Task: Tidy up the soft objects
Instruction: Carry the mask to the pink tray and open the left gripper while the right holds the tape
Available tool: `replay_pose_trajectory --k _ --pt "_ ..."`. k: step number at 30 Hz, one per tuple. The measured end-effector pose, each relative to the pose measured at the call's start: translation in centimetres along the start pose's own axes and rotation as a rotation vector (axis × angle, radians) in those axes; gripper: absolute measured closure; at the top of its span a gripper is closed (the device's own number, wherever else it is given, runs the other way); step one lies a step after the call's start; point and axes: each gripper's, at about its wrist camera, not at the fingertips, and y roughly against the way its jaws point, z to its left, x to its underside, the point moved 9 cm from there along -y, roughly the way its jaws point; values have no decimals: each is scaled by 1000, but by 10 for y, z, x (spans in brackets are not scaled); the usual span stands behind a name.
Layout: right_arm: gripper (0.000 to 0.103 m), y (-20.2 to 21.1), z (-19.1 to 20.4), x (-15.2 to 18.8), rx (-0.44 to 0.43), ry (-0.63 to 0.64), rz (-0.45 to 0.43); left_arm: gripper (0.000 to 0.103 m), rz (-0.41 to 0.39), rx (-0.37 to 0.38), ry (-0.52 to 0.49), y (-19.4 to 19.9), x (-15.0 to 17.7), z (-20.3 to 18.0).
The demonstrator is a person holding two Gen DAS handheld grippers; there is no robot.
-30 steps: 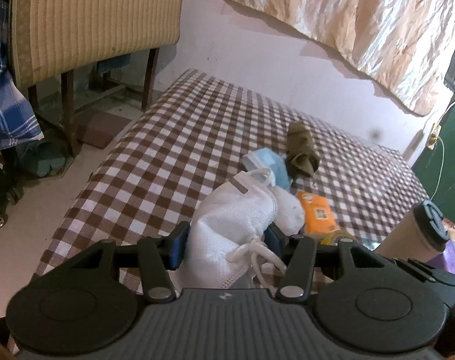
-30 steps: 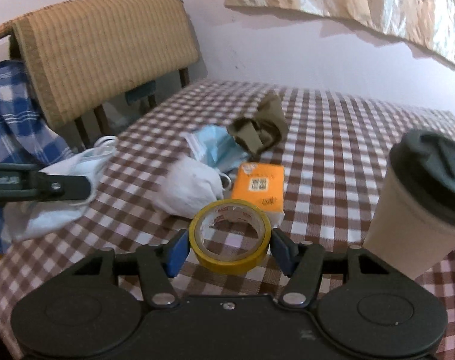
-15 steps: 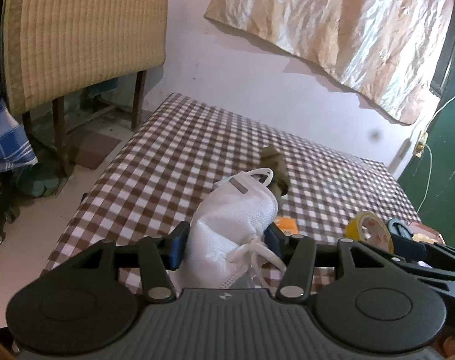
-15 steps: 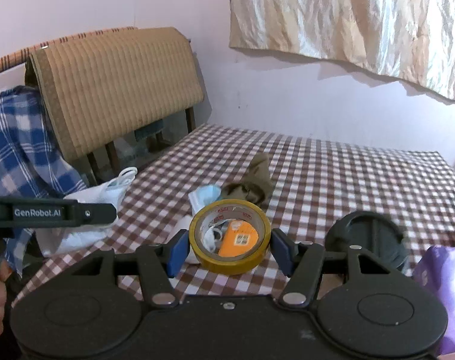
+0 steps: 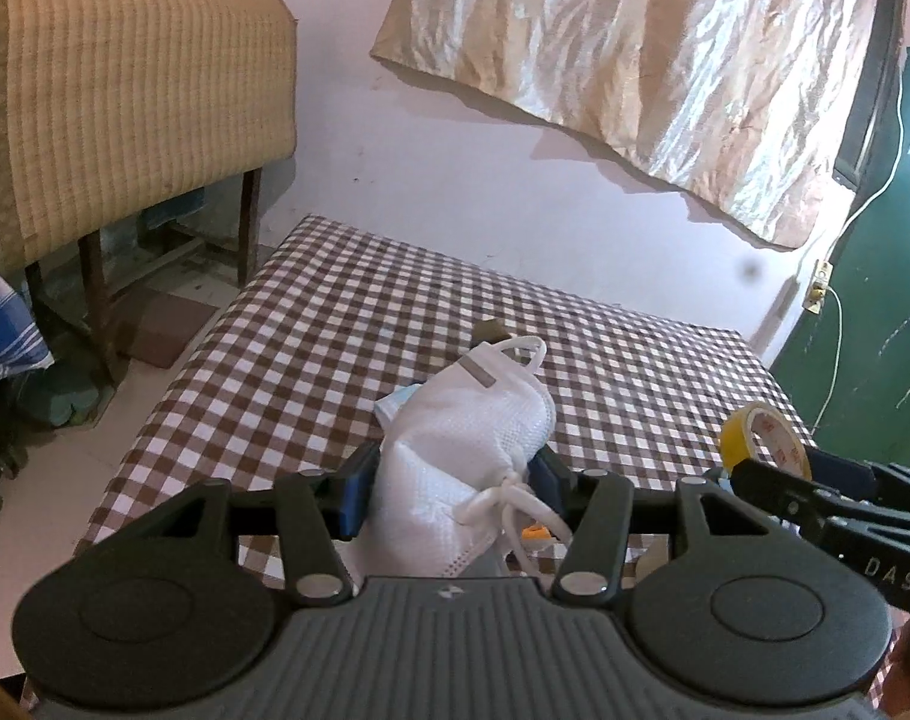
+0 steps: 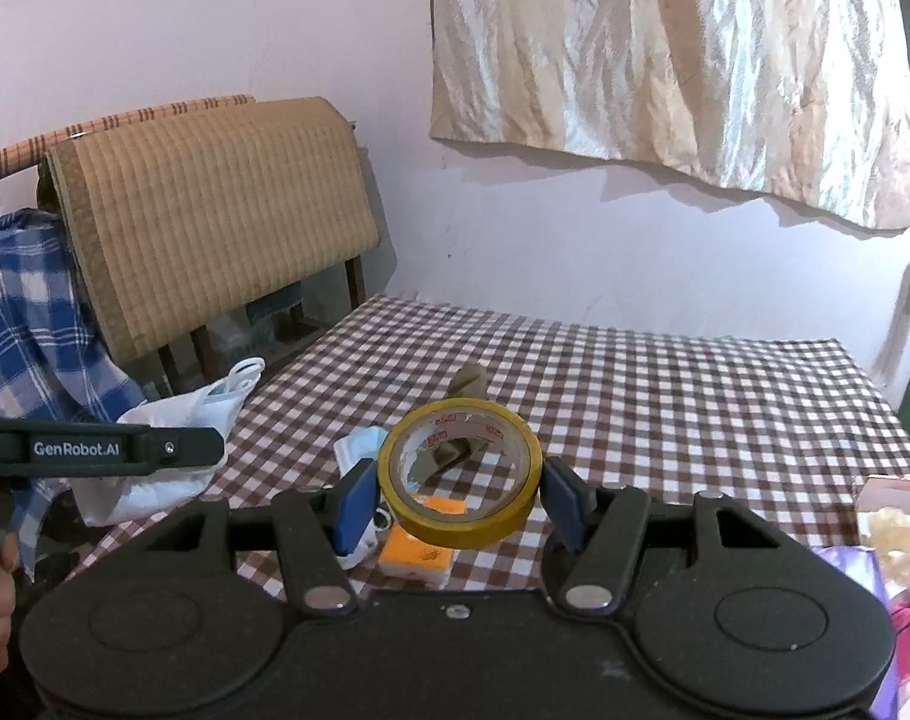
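My left gripper (image 5: 452, 483) is shut on a white cup-shaped face mask (image 5: 473, 432) with knotted white straps, held above the checkered table (image 5: 347, 348). From the right wrist view the same mask (image 6: 173, 450) hangs at the left behind the left gripper's finger (image 6: 125, 450). My right gripper (image 6: 458, 495) is shut on a yellow tape roll (image 6: 461, 477), also seen at the right of the left wrist view as the tape roll (image 5: 764, 441). On the table below lie a blue surgical mask (image 6: 359, 447), an olive cloth (image 6: 470, 384) and an orange packet (image 6: 422, 546).
A chair draped with a woven straw mat (image 6: 215, 210) and a blue plaid cloth (image 6: 29, 330) stands left of the table. A shiny beige cloth (image 6: 665, 60) hangs on the wall. A purple package (image 6: 863, 594) sits at the near right. A green door (image 5: 875, 276) is at the right.
Both grippers have risen with their loads, so the table items look smaller and lower. The paper cup has dropped out of sight. Both grips are unchanged.
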Motion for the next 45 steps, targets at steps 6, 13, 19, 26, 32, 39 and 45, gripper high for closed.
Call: replay_pose_trajectory --k 6,13,19,26,32,39,45 --pt "32 10 -12 -6 23 -2 -17 48 -4 11 -26 0 -2 -15" --pt "32 21 -29 -9 54 -18 -33 48 -9 32 -55 0 -4 -30" --pt "32 26 -41 -11 76 -33 -43 48 -7 42 -77 -3 -3 -41" --pt "32 31 -50 -10 98 -50 -48 48 -5 58 -95 -6 -4 -53" --pt "32 34 -60 -8 117 -64 -48 48 -3 80 -108 -10 -4 -64" --pt "32 39 -76 -7 143 -82 -49 48 2 99 -127 -14 -3 -77" --pt "32 43 -90 -5 164 -96 -51 48 9 118 -139 -17 0 -87"
